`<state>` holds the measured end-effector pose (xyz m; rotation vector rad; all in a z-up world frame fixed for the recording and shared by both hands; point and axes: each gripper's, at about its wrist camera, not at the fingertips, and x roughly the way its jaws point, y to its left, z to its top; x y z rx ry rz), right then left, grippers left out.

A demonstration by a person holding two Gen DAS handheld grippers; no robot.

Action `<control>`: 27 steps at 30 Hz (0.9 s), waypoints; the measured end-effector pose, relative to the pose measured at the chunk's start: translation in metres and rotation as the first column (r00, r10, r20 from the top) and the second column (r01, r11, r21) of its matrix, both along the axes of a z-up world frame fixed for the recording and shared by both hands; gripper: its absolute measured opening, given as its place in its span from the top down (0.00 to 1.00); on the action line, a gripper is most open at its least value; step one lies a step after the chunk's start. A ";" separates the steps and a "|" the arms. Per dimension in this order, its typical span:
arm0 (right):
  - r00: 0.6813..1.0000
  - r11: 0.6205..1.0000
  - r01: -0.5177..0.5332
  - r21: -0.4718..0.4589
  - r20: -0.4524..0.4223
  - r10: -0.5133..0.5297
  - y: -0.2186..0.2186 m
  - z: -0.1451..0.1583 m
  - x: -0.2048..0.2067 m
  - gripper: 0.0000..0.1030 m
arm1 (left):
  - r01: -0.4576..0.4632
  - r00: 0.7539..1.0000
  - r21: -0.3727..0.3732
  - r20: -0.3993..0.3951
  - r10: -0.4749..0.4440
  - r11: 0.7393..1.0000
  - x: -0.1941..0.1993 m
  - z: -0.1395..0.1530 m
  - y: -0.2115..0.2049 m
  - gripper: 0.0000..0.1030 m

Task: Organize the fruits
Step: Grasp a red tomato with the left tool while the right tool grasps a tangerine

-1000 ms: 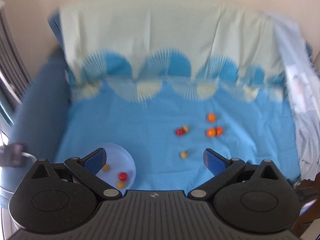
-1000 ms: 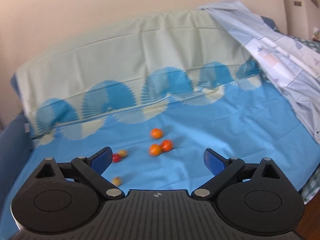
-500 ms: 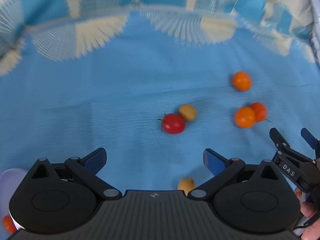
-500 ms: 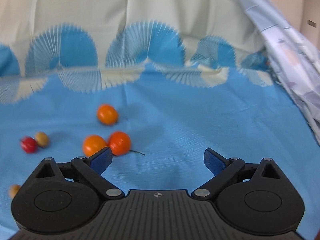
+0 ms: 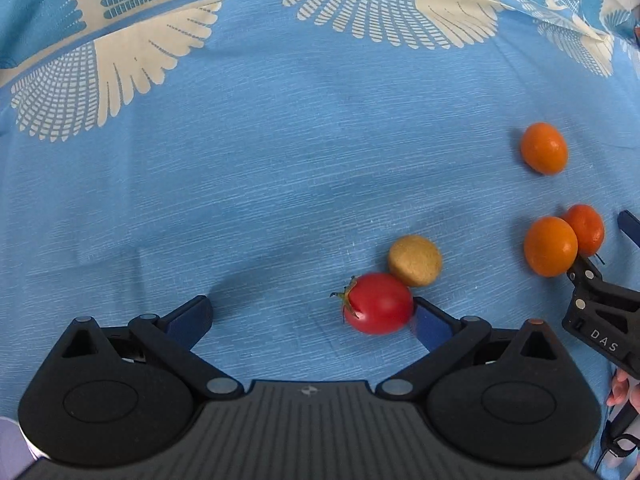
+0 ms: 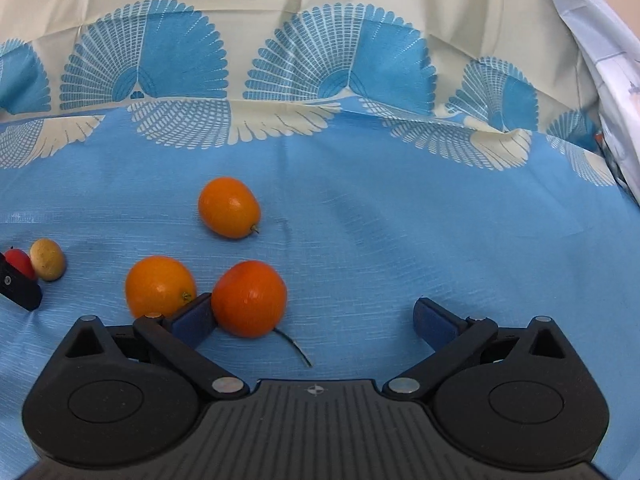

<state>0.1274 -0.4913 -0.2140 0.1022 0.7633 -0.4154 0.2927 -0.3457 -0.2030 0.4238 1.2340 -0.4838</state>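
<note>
**Both tongs spread wide over scattered fruit**

While the left tongs [image 5: 310, 312] gape empty, a red tomato [image 5: 378, 303] touches their right finger. The right tongs [image 6: 316, 316], likewise wide and empty, have an orange fruit [image 6: 249, 298] against their left finger on the blue cloth [image 6: 400, 220].

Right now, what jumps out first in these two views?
Bright fruit on the blue cloth: a red tomato touching a tan round fruit, right by the open left gripper. The open right gripper has one finger against a stemmed orange fruit, with two more orange fruits nearby.
</note>
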 end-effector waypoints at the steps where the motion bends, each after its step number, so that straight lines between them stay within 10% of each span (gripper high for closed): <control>1: 1.000 1.000 -0.014 -0.001 0.000 0.014 0.001 0.001 0.000 0.05 | 0.013 1.000 -0.002 0.005 -0.013 1.000 -0.001 0.001 -0.001 0.04; 5: 0.992 0.992 -0.124 0.009 0.011 0.124 0.013 0.009 0.000 0.64 | 0.088 0.994 -0.044 0.062 -0.085 0.995 -0.015 0.018 -0.007 0.58; 27: 0.993 0.993 -0.079 0.085 0.090 0.071 0.077 0.121 -0.088 0.64 | -0.020 0.986 -0.156 0.159 0.045 0.988 -0.107 0.130 0.098 0.59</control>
